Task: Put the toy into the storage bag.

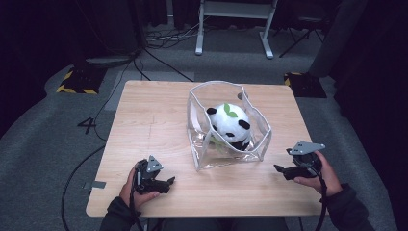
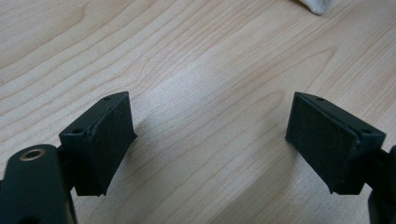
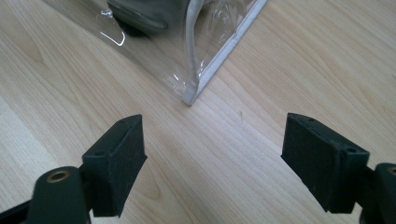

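Resting low on the table [image 1: 144, 120], both grippers' fingers [image 2: 109, 140] spread, flanking the clear bag [image 1: 255, 130].

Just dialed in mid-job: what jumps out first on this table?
The panda plush sitting inside the clear bag at the middle of the wooden table. Next, the two grippers near the front edge, left gripper and right gripper, both open and holding nothing, one on each side of the bag.

A single figure, seemingly a "4" [image 1: 89, 125], is marked in dark on the grey floor [image 1: 43, 144] left of the table; at this distance the reading is not sure. Nothing else carries legible writing.
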`<action>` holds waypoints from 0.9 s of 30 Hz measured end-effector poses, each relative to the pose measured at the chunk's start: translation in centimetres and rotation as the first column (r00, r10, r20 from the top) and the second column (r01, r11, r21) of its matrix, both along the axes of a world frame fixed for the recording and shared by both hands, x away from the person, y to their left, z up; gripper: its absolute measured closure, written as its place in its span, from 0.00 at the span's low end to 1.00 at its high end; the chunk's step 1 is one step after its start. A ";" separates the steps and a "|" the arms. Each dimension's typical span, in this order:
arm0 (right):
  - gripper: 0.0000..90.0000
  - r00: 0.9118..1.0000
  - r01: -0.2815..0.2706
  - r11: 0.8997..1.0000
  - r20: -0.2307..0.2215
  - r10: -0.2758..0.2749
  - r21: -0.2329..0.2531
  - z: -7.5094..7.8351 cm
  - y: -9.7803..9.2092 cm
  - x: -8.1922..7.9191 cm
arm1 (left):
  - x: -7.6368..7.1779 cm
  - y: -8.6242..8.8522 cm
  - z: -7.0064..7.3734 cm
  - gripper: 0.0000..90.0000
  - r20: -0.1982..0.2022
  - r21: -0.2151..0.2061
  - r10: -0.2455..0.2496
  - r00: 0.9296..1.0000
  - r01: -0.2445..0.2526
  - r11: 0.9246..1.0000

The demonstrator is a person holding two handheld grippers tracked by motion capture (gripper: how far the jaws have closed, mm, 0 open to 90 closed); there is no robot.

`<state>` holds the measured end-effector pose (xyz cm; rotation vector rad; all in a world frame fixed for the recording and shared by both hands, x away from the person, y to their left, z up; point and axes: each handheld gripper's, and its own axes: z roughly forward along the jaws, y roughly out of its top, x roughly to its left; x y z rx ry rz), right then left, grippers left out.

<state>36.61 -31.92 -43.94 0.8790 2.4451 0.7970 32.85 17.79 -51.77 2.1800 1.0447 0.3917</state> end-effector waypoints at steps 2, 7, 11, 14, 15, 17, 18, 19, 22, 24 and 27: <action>0.23 1.000 0.009 1.000 -0.009 -0.009 -0.003 -0.4 -0.2 0.1 | 0.0 0.0 0.0 0.17 0.000 0.000 0.000 1.000 0.000 1.000; 0.23 1.000 0.021 1.000 -0.013 -0.021 0.006 -0.7 -0.5 0.2 | 0.0 0.0 0.0 0.17 0.000 0.000 0.000 1.000 0.000 1.000; 0.23 0.999 0.031 0.999 -0.018 -0.031 0.006 -1.2 -0.8 0.2 | 0.0 0.0 0.0 0.17 0.000 0.000 0.000 1.000 0.000 1.000; 0.23 0.999 0.038 0.999 -0.022 -0.038 0.012 -1.6 -1.1 0.1 | 0.0 0.0 0.0 0.17 0.000 -0.001 0.001 1.000 -0.001 1.000; 0.23 0.999 0.038 0.999 -0.022 -0.038 0.012 -1.6 -1.1 0.1 | 0.0 0.0 0.0 0.17 0.000 -0.001 0.001 1.000 -0.001 1.000; 0.23 0.999 0.041 0.999 -0.025 -0.040 0.012 -1.8 -1.4 0.1 | 0.0 0.0 0.0 0.17 0.000 0.000 0.000 1.000 0.000 1.000; 0.23 0.999 0.046 0.999 -0.025 -0.046 0.011 -1.9 -1.5 0.1 | 0.0 0.0 0.0 0.17 0.000 0.000 0.000 1.000 0.000 1.000; 0.23 0.999 0.048 0.999 -0.025 -0.047 0.014 -2.1 -1.6 0.1 | 0.0 0.0 0.0 0.17 0.000 0.000 0.000 1.000 0.000 1.000; 0.24 0.999 0.031 0.999 -0.023 -0.031 0.010 -2.5 -1.9 0.0 | 0.0 0.0 0.0 0.17 0.000 -0.001 0.000 1.000 0.000 1.000; 0.24 0.999 0.027 1.000 -0.027 -0.027 0.014 -2.8 -2.1 0.0 | 0.0 0.0 0.0 0.17 0.000 0.000 0.000 1.000 0.000 1.000; 0.24 0.999 0.030 1.000 -0.031 -0.029 0.010 -3.0 -2.3 0.0 | 0.0 0.0 0.0 0.17 0.000 0.000 0.000 1.000 0.000 1.000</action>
